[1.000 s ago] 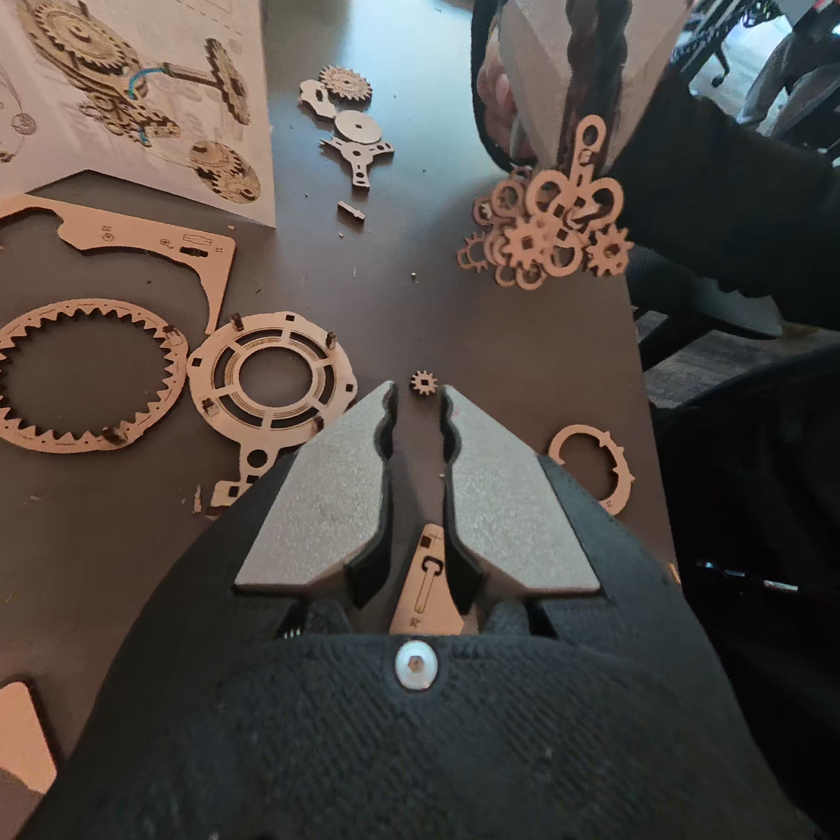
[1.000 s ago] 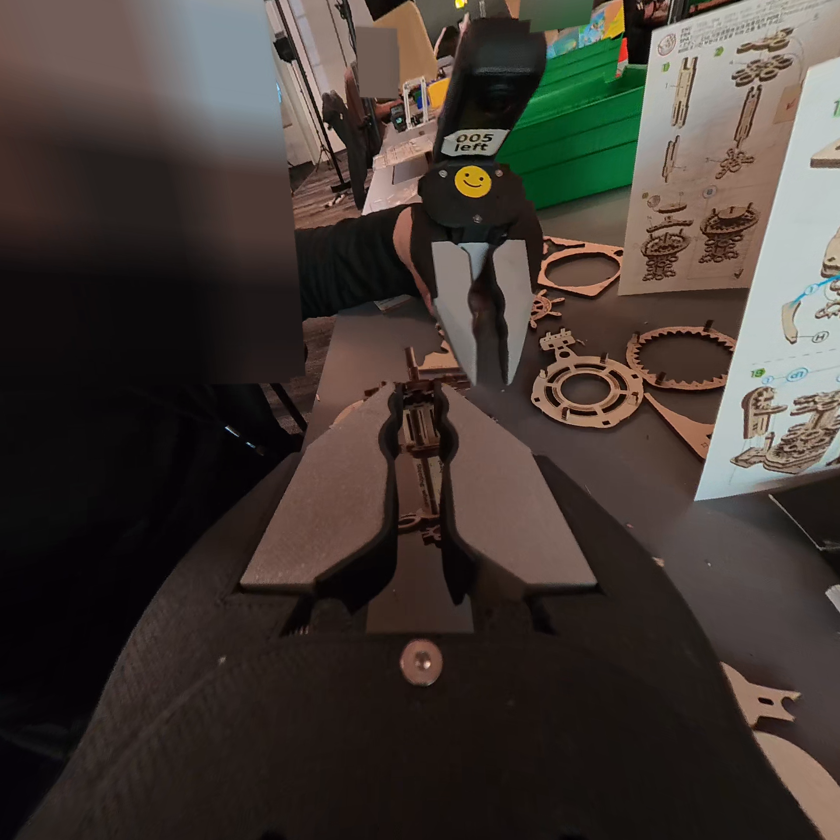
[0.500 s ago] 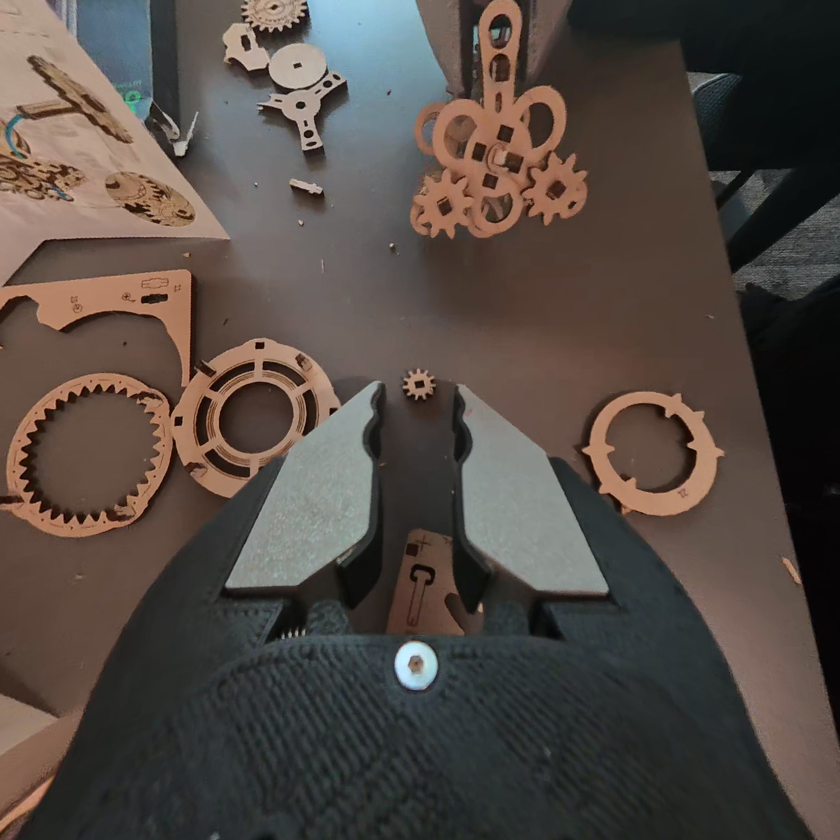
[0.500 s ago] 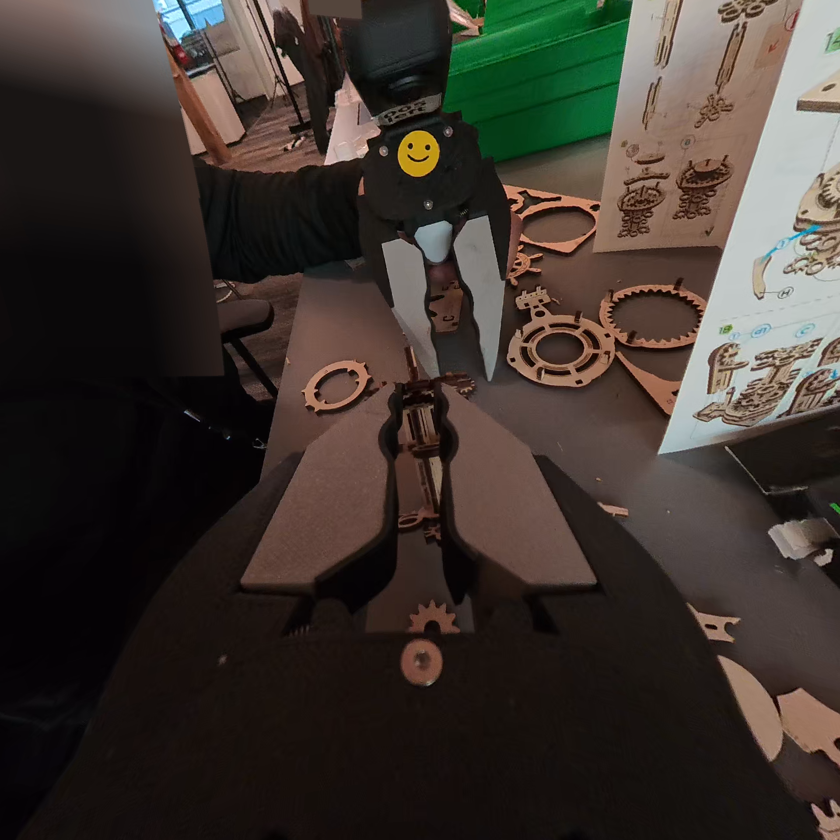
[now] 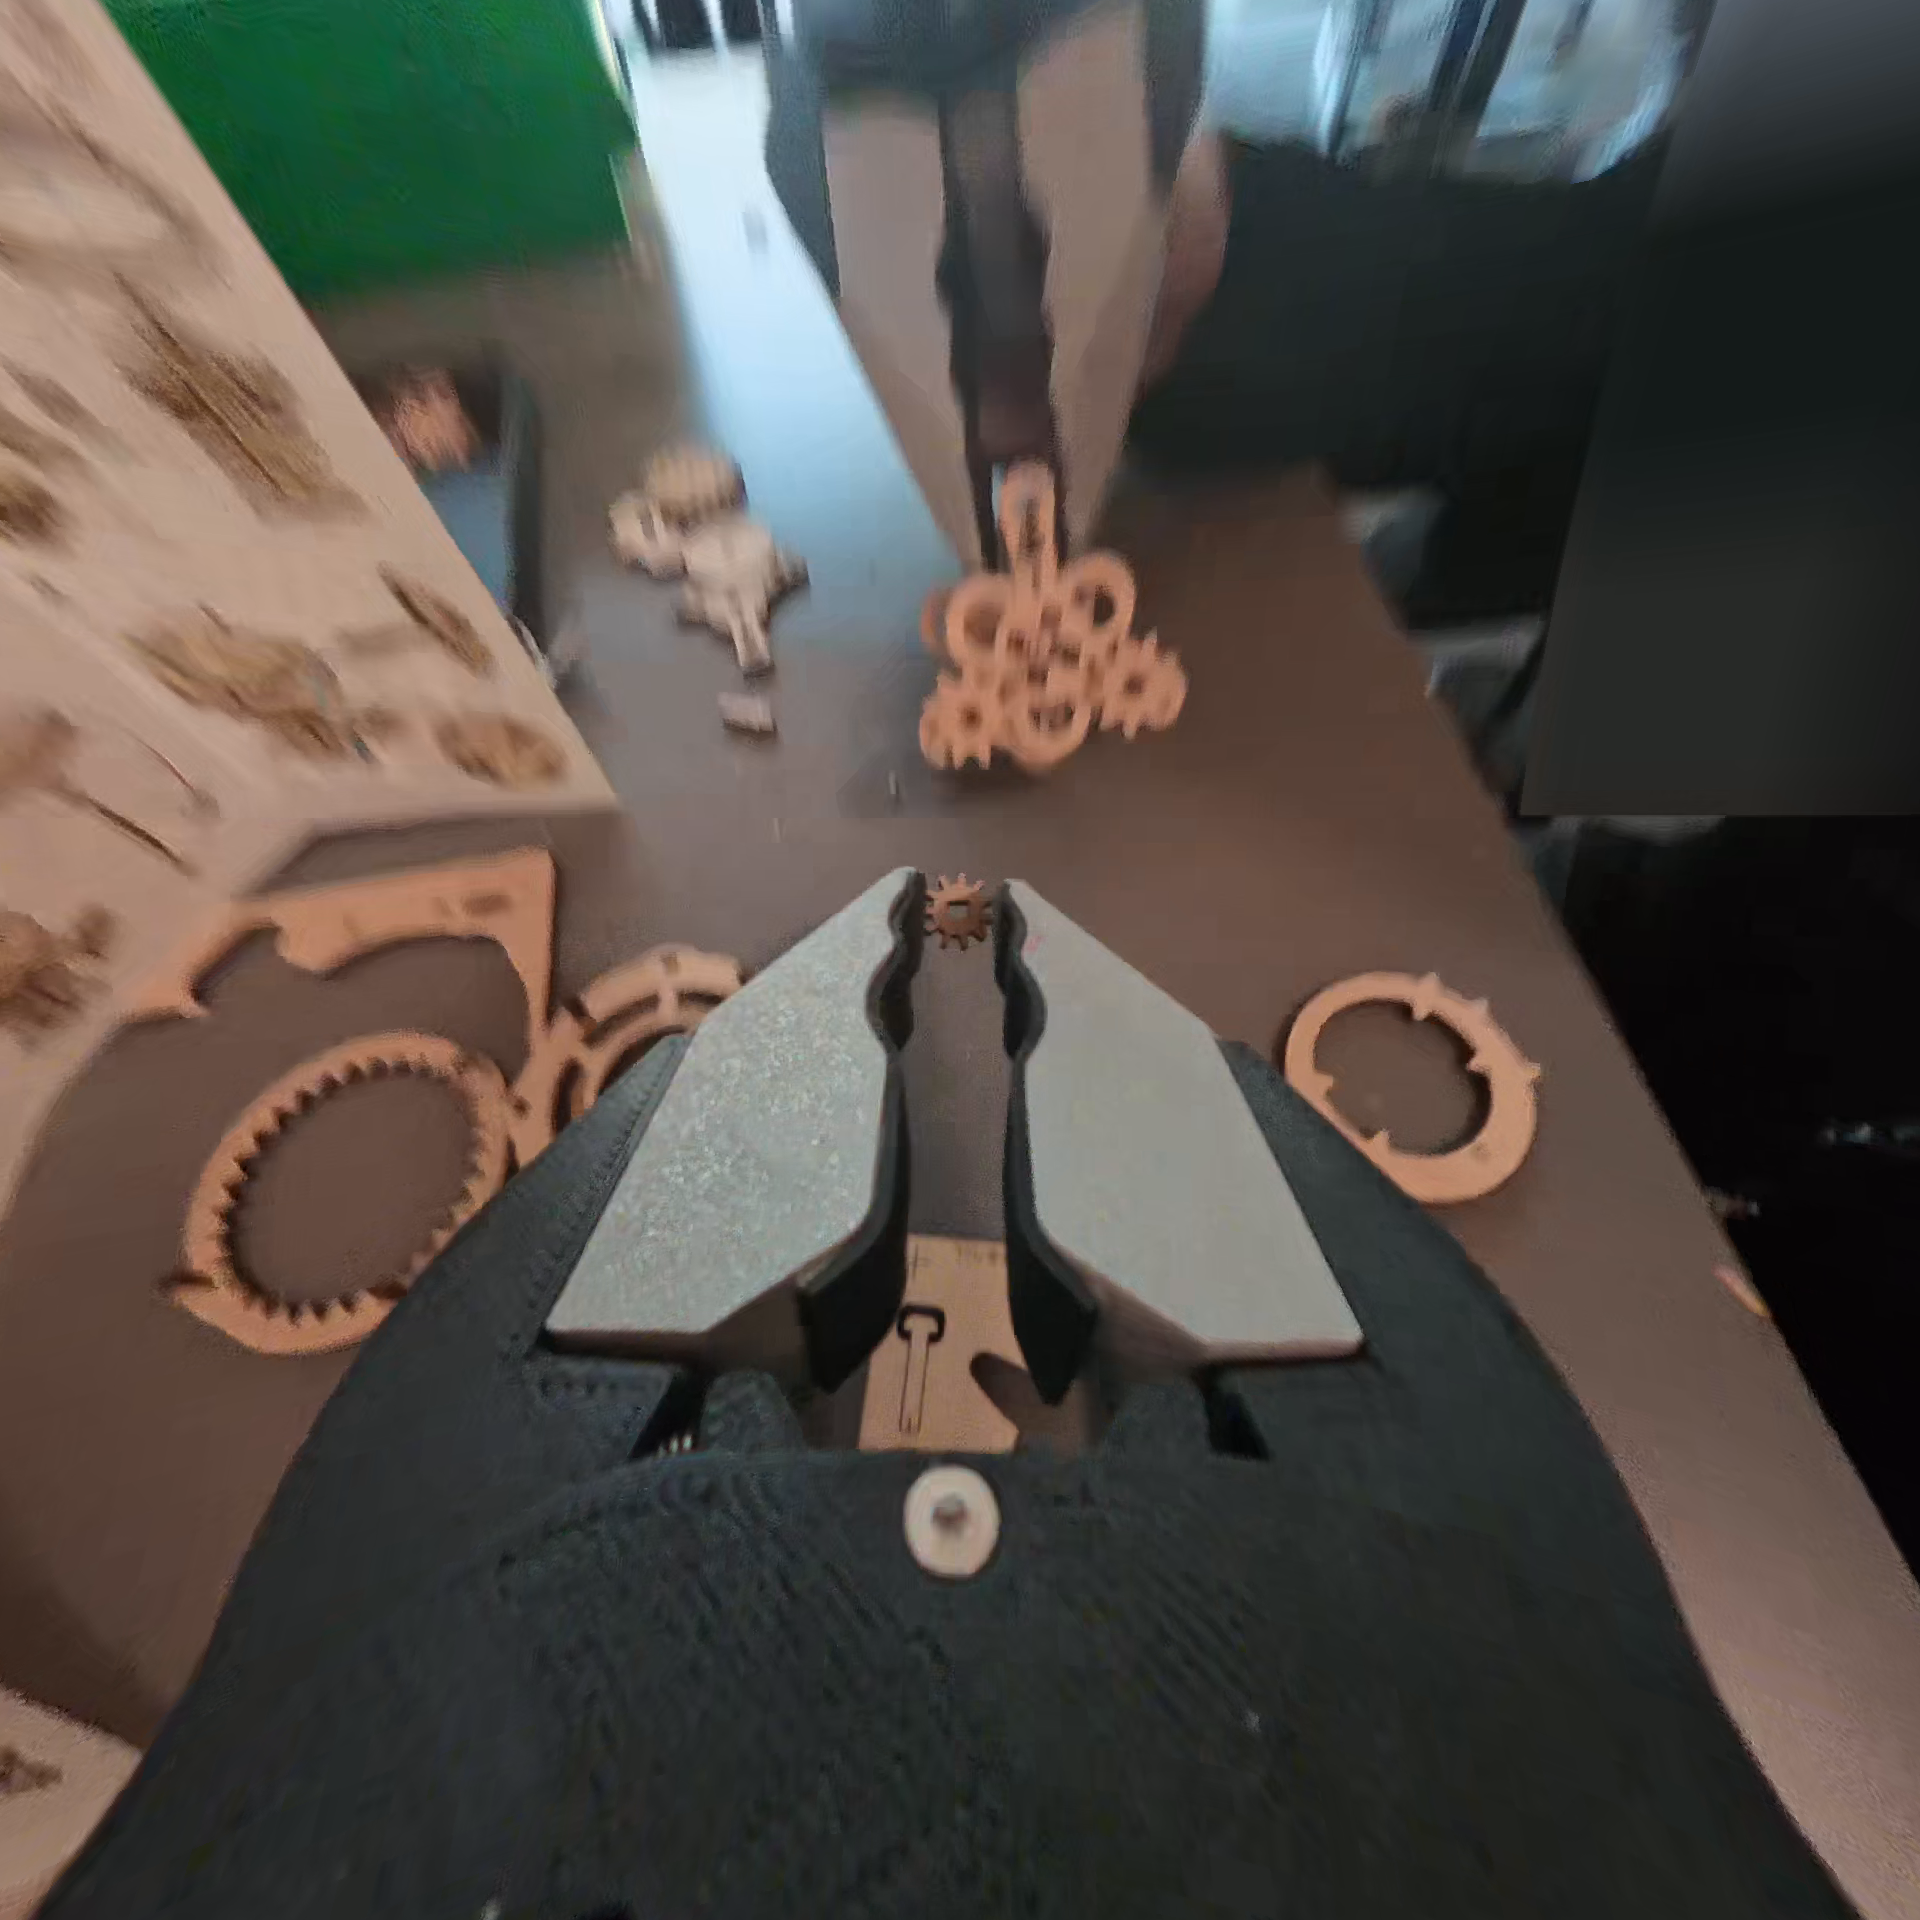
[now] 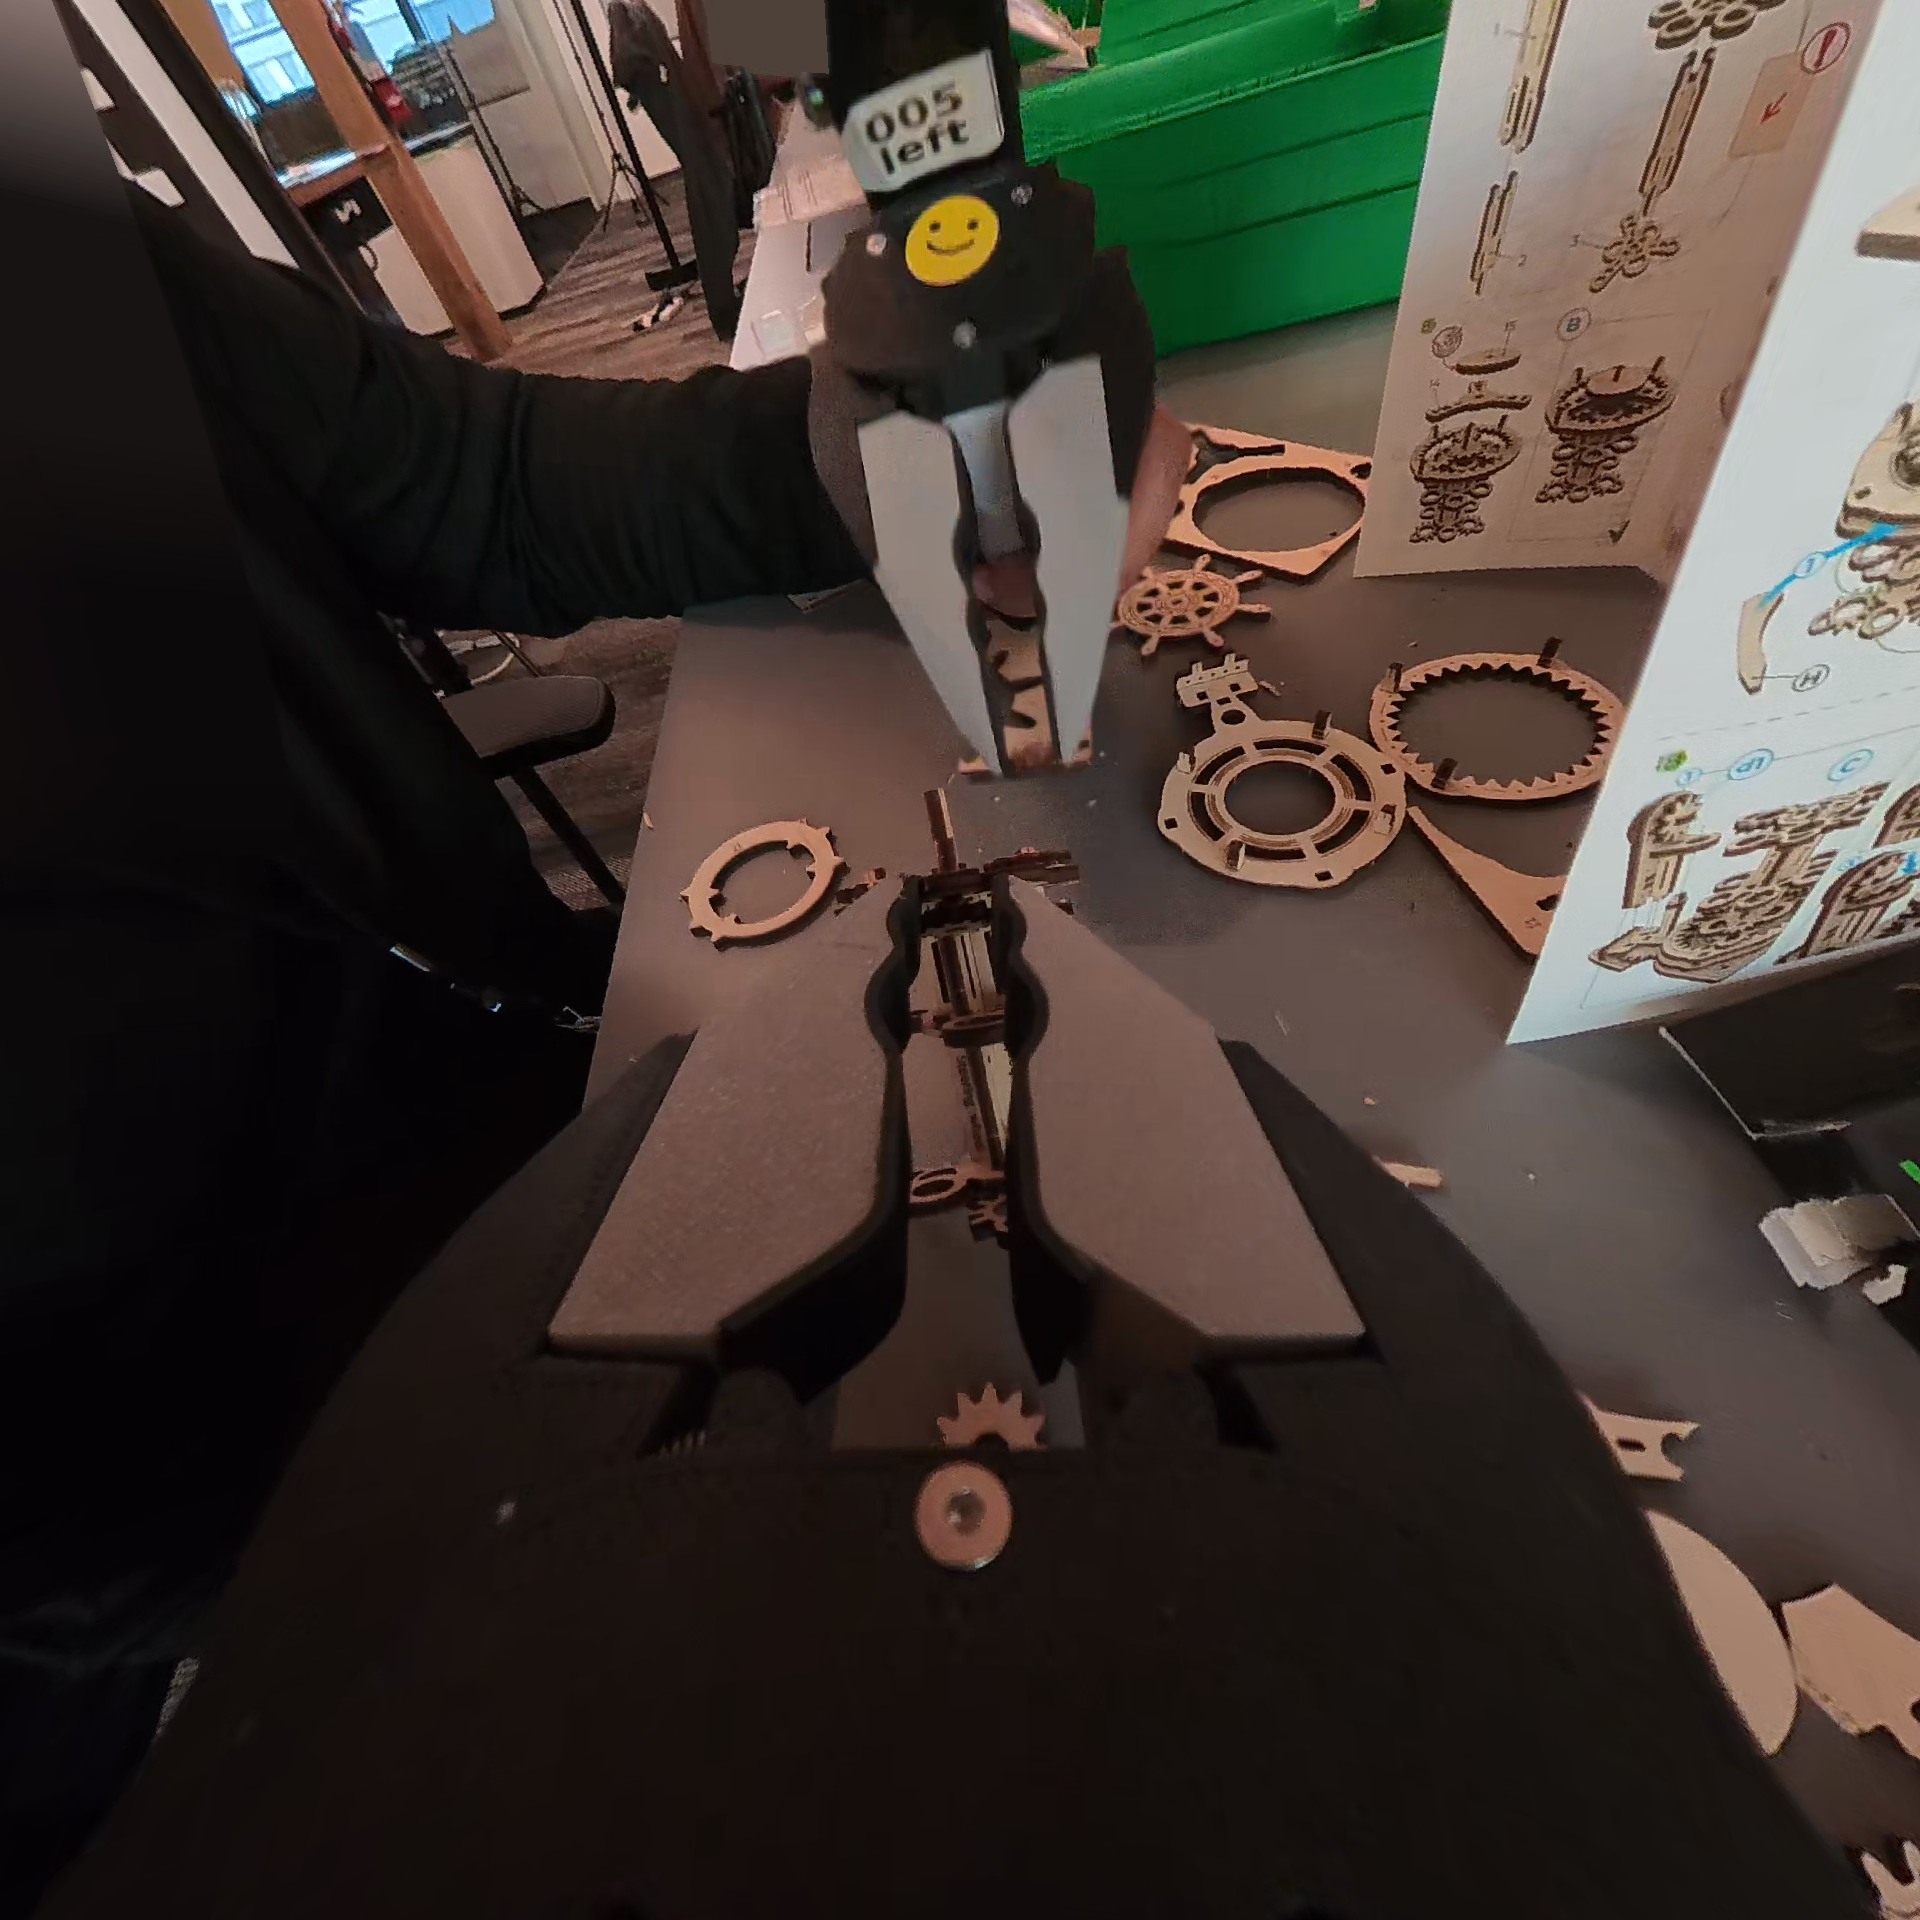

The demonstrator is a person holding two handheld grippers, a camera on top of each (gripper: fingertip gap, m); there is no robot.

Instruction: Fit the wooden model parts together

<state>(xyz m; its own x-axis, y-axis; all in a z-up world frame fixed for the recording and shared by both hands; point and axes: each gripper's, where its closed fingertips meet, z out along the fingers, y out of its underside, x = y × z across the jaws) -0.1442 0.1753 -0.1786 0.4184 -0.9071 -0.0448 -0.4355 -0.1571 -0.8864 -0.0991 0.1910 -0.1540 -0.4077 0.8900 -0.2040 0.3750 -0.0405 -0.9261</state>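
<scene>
My left gripper (image 5: 960, 902) has its fingertips closed on a small dark wooden gear (image 5: 958, 916) with a square hole, low over the dark table (image 5: 1195, 883). From the right wrist view the left gripper (image 6: 1023, 764) points down at the table. My right gripper (image 6: 961, 914) is shut on a wooden sub-assembly (image 6: 961, 1003) of stacked loops, gears and a shaft. In the blurred left wrist view that sub-assembly (image 5: 1049, 665) hangs from the right gripper (image 5: 1013, 488), beyond the small gear.
A notched wooden ring (image 5: 1413, 1086) lies right of my left gripper near the table edge. An inner-toothed ring (image 6: 1496, 727), a round slotted plate (image 6: 1283, 810) and a ship's wheel part (image 6: 1184, 603) lie by the standing instruction sheets (image 6: 1558, 260). Green bins (image 6: 1226, 156) stand behind.
My left gripper has moved forward and down, tilted lower, and its fingers have closed from either side onto the small gear. The right gripper still holds the sub-assembly, now farther off.
</scene>
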